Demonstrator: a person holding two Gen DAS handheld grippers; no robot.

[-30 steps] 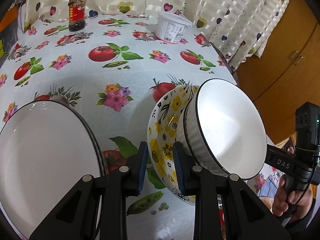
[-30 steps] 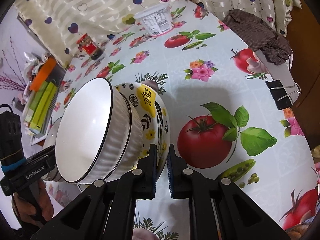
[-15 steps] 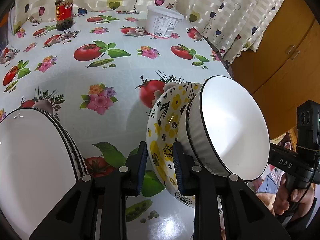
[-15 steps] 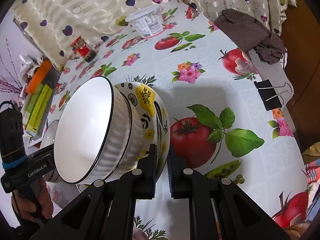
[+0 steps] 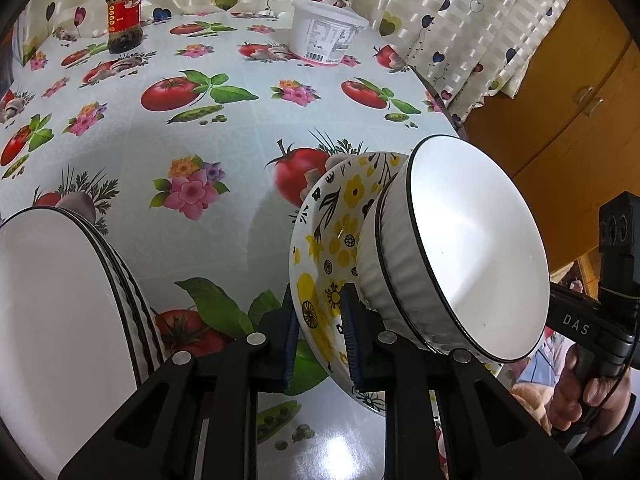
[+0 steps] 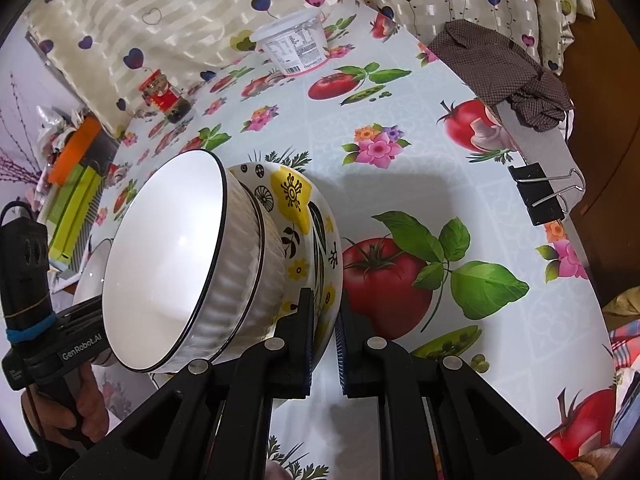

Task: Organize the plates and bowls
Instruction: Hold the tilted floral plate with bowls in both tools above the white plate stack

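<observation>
A yellow-flowered bowl [image 5: 332, 240] holds a white ribbed bowl [image 5: 472, 252] nested inside it. Both are tilted and lifted above the table. My left gripper [image 5: 320, 334] is shut on the flowered bowl's rim from one side. My right gripper [image 6: 323, 334] is shut on the same bowl's rim [image 6: 334, 248] from the other side; the white bowl [image 6: 168, 264] shows there too. A stack of white plates with black rims [image 5: 60, 312] lies at the left in the left wrist view.
A red-labelled jar [image 5: 123, 14] and a white tub [image 5: 326, 32] stand at the table's far side. A brown cloth [image 6: 504, 64] and a black binder clip [image 6: 538, 196] are at the right table edge. A wooden cabinet [image 5: 568, 80] is to the right.
Both grippers have carried the nested bowls slightly back and to the right. The plate stack has slid toward the left edge of the left wrist view.
</observation>
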